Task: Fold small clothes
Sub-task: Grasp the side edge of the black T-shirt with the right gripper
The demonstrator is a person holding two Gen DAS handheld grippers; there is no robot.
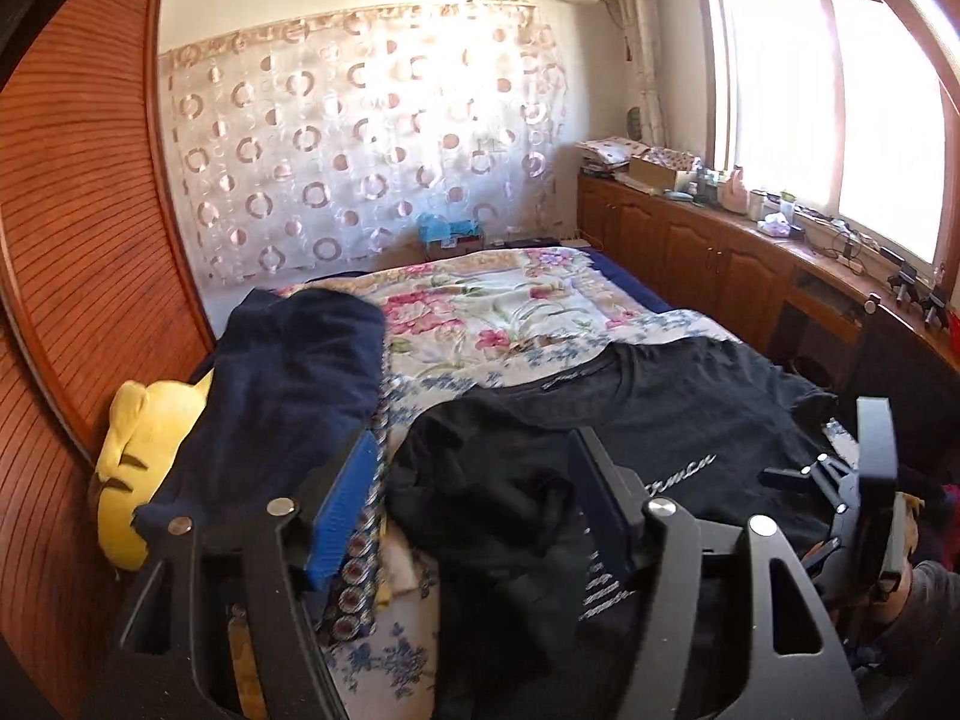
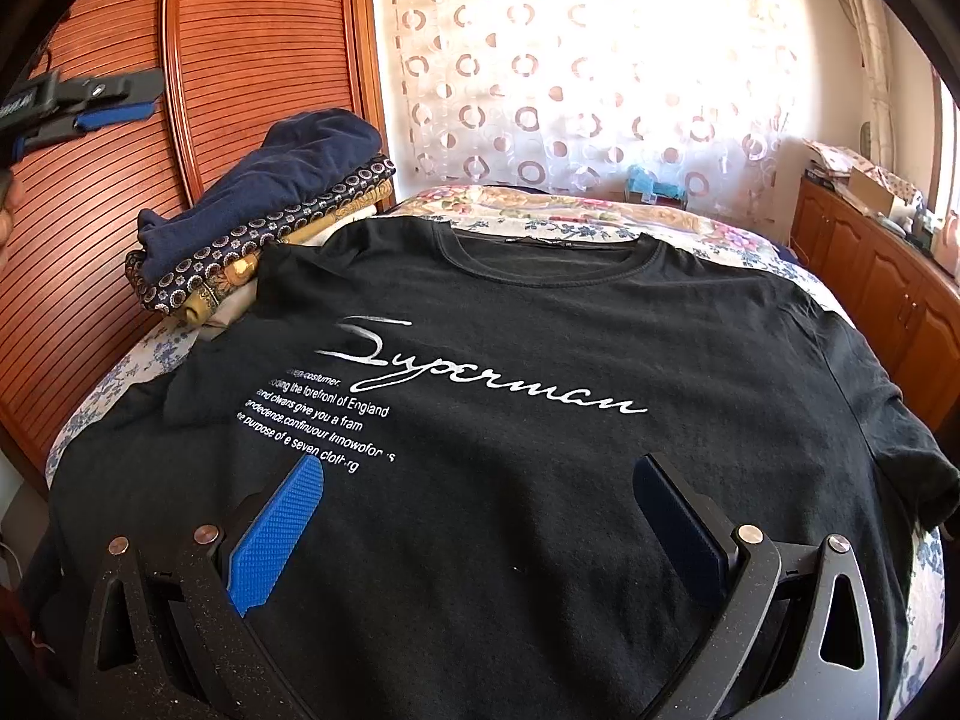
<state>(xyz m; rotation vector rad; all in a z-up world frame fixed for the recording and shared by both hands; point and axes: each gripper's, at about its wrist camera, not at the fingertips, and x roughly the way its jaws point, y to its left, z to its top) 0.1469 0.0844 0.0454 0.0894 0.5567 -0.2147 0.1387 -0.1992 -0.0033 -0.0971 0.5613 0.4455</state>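
A black T-shirt [image 2: 540, 312] with white "Superman" lettering lies spread face up on the bed, collar toward the far wall. My right gripper [image 2: 477, 462] stands open just over its lower front, with only flat cloth between the blue pads. To the left rests a stack of folded clothes [image 2: 258, 222] topped by a navy garment [image 1: 288, 384]. My left gripper [image 1: 471, 444] is open and empty in the air beside that stack, above the shirt's rumpled left sleeve [image 1: 498, 480]. From the right wrist view the left gripper [image 2: 90, 105] shows at the upper left. The right gripper [image 1: 864, 480] appears at the right edge.
A floral bedspread [image 1: 492, 312] covers the bed. Slatted wooden wardrobe doors [image 2: 252, 60] run close along the left. A yellow plush toy [image 1: 138, 468] sits between stack and wardrobe. A low wooden cabinet [image 1: 690, 246] with clutter lines the right under a window [image 1: 840, 120].
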